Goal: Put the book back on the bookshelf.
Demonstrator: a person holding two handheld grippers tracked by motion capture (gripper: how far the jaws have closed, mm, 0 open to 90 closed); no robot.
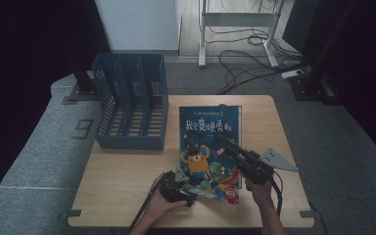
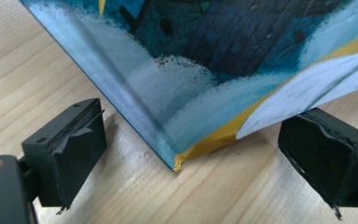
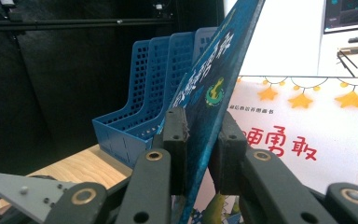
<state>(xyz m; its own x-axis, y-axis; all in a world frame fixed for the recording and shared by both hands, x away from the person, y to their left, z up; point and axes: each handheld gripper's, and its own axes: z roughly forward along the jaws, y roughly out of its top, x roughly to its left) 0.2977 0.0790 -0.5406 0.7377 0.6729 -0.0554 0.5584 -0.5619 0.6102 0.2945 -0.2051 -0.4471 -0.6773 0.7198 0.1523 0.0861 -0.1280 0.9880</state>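
Right gripper (image 3: 198, 140) fingers clamp book cover (image 3: 214, 79); left gripper (image 2: 191, 154) fingers wide; book corner (image 2: 176, 163) between.

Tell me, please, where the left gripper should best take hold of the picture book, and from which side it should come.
Probably at the near-left corner of the picture book, coming in level from the person's side. That corner is lifted off the wooden table, and the left gripper has its open jaws either side of it. The right gripper already clamps the raised front cover, so that edge is taken.
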